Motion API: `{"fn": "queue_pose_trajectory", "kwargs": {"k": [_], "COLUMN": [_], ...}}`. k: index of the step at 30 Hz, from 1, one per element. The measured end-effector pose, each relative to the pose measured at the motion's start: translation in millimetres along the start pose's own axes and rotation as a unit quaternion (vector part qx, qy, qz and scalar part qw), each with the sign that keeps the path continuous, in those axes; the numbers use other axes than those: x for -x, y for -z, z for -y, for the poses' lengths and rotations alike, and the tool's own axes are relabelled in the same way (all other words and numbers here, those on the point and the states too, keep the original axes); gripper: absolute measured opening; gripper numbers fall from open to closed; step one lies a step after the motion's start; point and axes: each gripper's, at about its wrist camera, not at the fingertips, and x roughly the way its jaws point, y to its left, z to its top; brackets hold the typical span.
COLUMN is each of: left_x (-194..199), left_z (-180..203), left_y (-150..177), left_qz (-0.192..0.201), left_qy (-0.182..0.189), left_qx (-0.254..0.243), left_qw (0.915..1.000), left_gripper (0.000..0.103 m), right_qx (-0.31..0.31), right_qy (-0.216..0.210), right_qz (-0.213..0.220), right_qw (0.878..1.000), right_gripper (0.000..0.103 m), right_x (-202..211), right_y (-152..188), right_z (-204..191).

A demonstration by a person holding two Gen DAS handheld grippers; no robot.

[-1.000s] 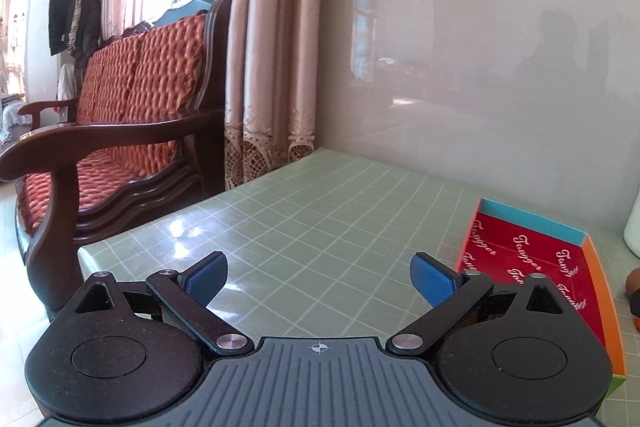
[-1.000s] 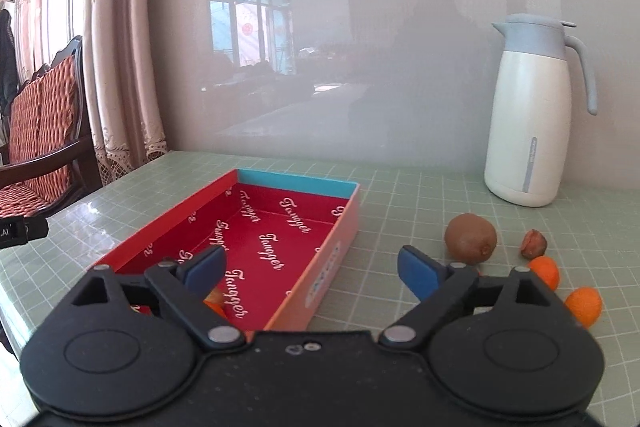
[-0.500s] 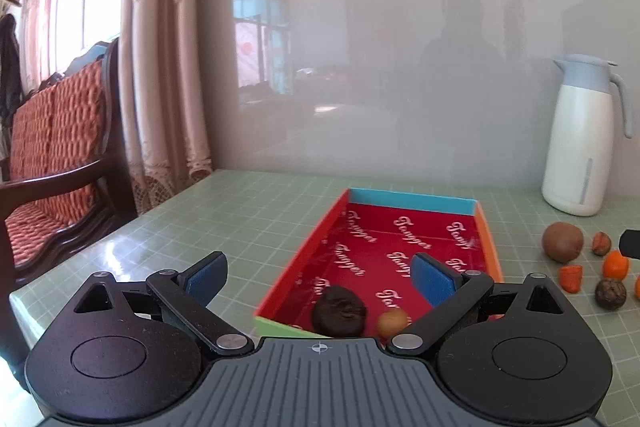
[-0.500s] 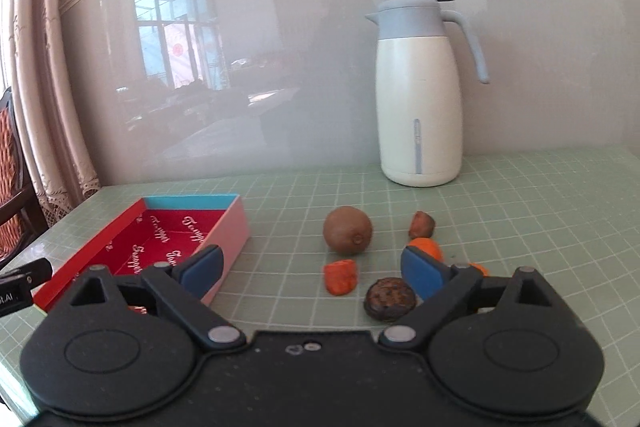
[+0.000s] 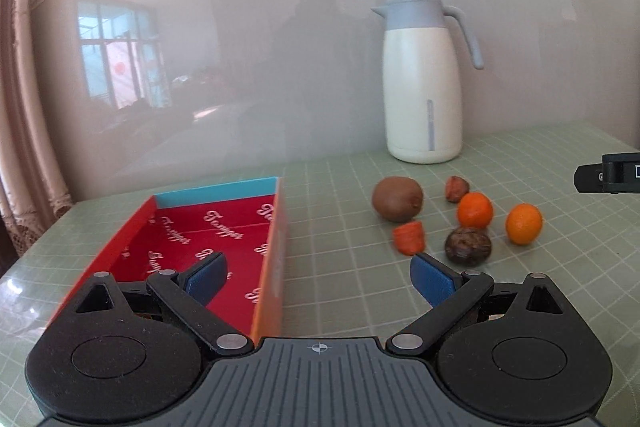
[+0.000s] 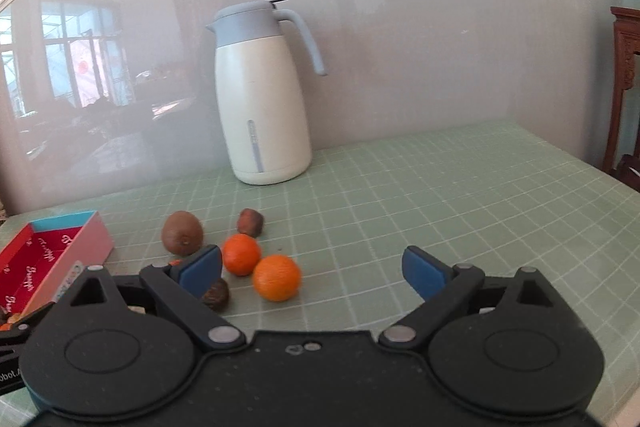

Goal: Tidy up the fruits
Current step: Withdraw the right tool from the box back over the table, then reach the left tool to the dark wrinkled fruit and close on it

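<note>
A red box (image 5: pixel 208 243) with a blue far wall lies on the green gridded table; it also shows at the left of the right wrist view (image 6: pixel 52 259). To its right lie a brown kiwi (image 5: pixel 397 203), two oranges (image 5: pixel 475 209) (image 5: pixel 523 223), a small orange-red piece (image 5: pixel 409 237), a dark wrinkled fruit (image 5: pixel 468 245) and a small brown fruit (image 5: pixel 456 188). My left gripper (image 5: pixel 320 277) is open and empty, its left finger over the box. My right gripper (image 6: pixel 312 269) is open and empty, just near of the oranges (image 6: pixel 277 277) (image 6: pixel 241 253) and kiwi (image 6: pixel 182 231).
A white thermos jug with a grey lid (image 5: pixel 424 79) stands at the back against the glossy wall; it also shows in the right wrist view (image 6: pixel 262 95). The right gripper's edge (image 5: pixel 608 173) shows at the far right of the left wrist view. A wooden cabinet (image 6: pixel 626 87) stands beyond the table's right side.
Both grippers have swung to the right. The sofa and curtain left the left view, and the box, fruits and jug came into it. The right view now centres on the fruits and jug.
</note>
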Motion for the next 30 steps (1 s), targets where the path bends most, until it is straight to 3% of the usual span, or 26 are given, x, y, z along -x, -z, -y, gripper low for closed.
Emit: {"fn": "queue_pose_trajectory", "kwargs": {"k": [6, 22, 30], "left_x": [-21, -62, -78], "left_z": [30, 82, 96], "left_y": [-3, -16, -19], "left_qz": [-0.022, -0.058, -0.076], "left_qy": [0.044, 0.122, 0.134], "left_qx": [-0.014, -0.009, -0.003], "left_qw": [0.9987, 0.9908, 0.9881], "left_gripper": [0.097, 0.097, 0.087], "right_qx": [-0.031, -0.053, -0.063], "right_qy": [0.050, 0.068, 0.075], "right_qz": [0.003, 0.006, 0.007], "right_qw": [0.998, 0.996, 0.995], "right_gripper": [0.098, 0.098, 0.099], "right_x": [2, 4, 6], "right_y": [1, 0, 0], "right_z": [35, 64, 75]}}
